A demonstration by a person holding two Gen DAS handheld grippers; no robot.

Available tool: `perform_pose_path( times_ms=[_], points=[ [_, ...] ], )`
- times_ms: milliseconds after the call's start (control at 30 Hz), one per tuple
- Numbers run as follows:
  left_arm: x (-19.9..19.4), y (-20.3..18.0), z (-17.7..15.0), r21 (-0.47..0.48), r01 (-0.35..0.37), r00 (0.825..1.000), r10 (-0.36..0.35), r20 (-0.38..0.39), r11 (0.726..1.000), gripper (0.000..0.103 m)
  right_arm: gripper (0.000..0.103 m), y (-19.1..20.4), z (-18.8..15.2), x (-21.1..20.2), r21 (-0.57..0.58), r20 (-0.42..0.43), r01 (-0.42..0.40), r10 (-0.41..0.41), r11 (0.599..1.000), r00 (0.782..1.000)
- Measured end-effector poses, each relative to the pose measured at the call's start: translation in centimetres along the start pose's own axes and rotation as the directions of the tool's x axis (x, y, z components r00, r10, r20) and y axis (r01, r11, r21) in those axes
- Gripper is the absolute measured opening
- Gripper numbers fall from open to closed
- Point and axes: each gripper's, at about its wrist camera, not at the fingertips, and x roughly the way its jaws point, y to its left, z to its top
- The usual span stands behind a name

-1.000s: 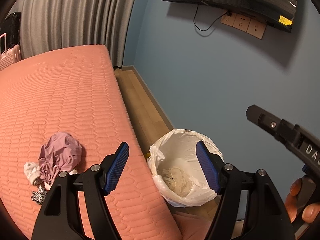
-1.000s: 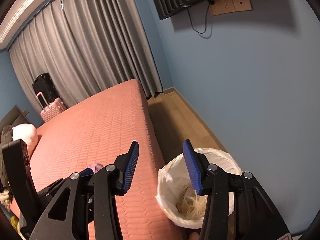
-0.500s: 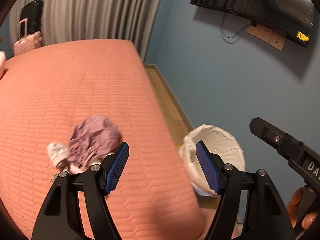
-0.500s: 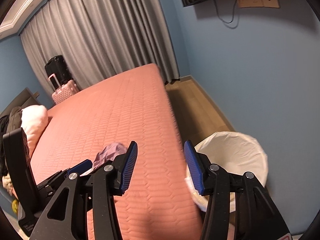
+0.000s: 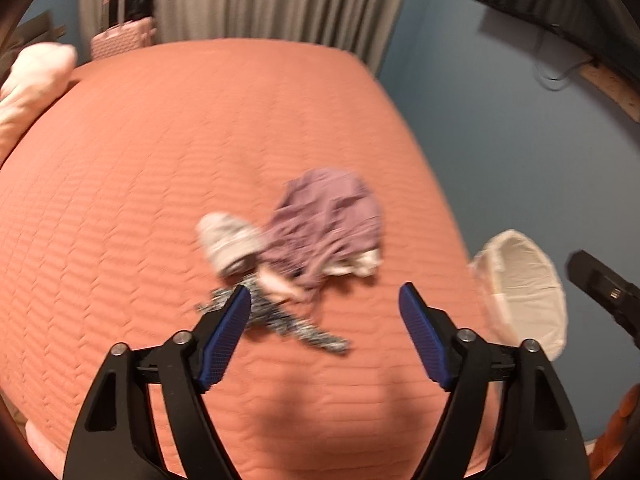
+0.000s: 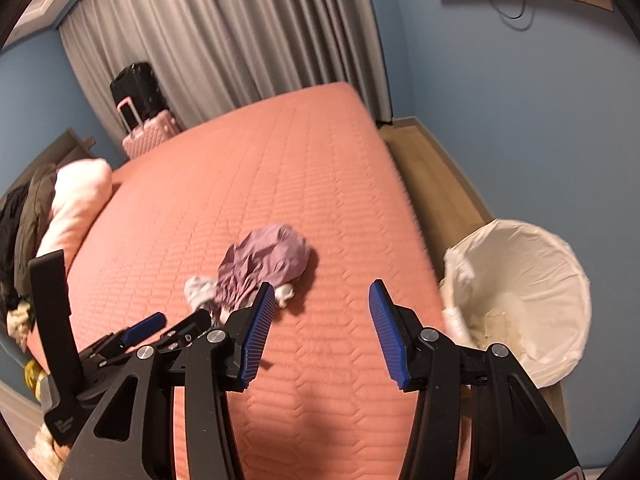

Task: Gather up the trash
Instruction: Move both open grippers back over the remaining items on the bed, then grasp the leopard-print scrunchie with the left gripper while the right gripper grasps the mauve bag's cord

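Observation:
A pile of crumpled trash lies on the salmon bed (image 5: pixel 160 168): a purple crumpled piece (image 5: pixel 328 216), a white piece (image 5: pixel 230 238) and a grey speckled strip (image 5: pixel 288 322). My left gripper (image 5: pixel 324 328) is open and empty, just in front of the pile. The pile also shows in the right wrist view (image 6: pixel 264 268). My right gripper (image 6: pixel 322 332) is open and empty, to the right of the pile, over the bed's edge. A bin with a white liner (image 6: pixel 532 292) stands on the floor right of the bed; it also shows in the left wrist view (image 5: pixel 524 292).
A pink suitcase (image 6: pixel 150 134) and a black suitcase (image 6: pixel 136 82) stand by the grey curtains (image 6: pixel 224 36) behind the bed. A pink pillow (image 6: pixel 78 204) and dark clothes (image 6: pixel 24 216) lie at the bed's left end. A blue wall (image 6: pixel 520 120) runs along the right.
Both grippers have swung left from the bin toward the bed. The trash pile now sits centred ahead of the left gripper and the bin has shifted to the right edge.

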Motion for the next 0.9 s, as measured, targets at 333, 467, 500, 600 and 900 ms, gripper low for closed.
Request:
perform_pose_path(
  times_ms=[333, 467, 500, 600, 900],
  points=[
    [4.0, 5.9, -2.3, -0.078, -0.041, 0.994, 0.033, -0.106, 0.996, 0.075, 0.049, 2.6, -3.5, 4.9, -0.009, -0.1, -0.024, 0.023, 1.0, 0.995],
    [5.1, 6.8, -2.7, -0.089, -0.013, 0.991, 0.001, -0.134, 0.996, 0.075, 0.049, 2.9, -4.4, 6.7, -0.007, -0.136, -0.027, 0.025, 1.0, 0.99],
    [5.4, 6.9, -2.7, -0.088, -0.001, 0.99, -0.011, -0.137, 0.996, 0.074, 0.049, 3.1, -4.5, 7.2, -0.006, -0.145, -0.026, 0.025, 1.0, 0.989],
    [6.3, 6.9, -2.7, -0.081, 0.017, 0.988, -0.029, -0.153, 0.997, 0.068, 0.049, 3.2, -4.7, 8.2, -0.003, -0.16, -0.025, 0.024, 1.0, 0.987],
    [7.1, 7.6, -2.5, -0.122, 0.101, 0.975, -0.122, -0.183, 0.987, 0.012, 0.049, 4.4, -4.6, 10.9, -0.009, -0.199, -0.025, 0.023, 1.0, 0.98]
  ],
)
